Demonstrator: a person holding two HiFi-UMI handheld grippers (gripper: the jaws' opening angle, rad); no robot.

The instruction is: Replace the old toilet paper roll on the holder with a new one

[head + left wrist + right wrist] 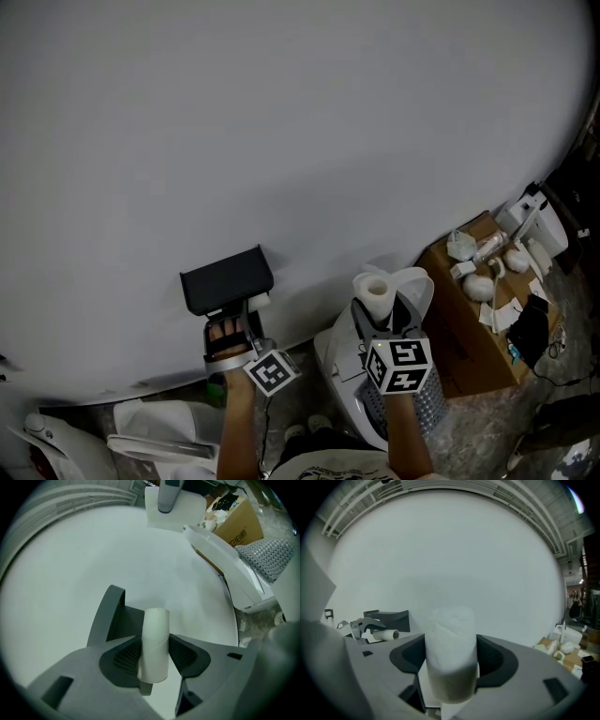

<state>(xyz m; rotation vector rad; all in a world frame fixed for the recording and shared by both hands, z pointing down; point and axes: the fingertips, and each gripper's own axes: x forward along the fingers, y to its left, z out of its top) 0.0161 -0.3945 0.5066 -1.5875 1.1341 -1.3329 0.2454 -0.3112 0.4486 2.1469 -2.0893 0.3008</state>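
A black wall holder (226, 278) hangs on the pale wall. My left gripper (232, 325) reaches up just beneath it. In the left gripper view the bare cardboard tube of the old roll (155, 637) stands between the pads, and my left gripper (154, 652) is shut on it in front of the holder (109, 616). My right gripper (380, 316) is to the right, shut on a fresh white toilet paper roll (377, 292). The right gripper view has that roll (450, 639) filling the jaws of my right gripper (451, 660), with the holder (387, 618) and old tube (385, 633) far left.
A white toilet-like fixture (339, 373) stands below the right gripper. A cardboard box (469, 330) topped with white clutter sits at the right. More white items (155, 433) lie at the lower left. The wall (281, 122) fills the upper view.
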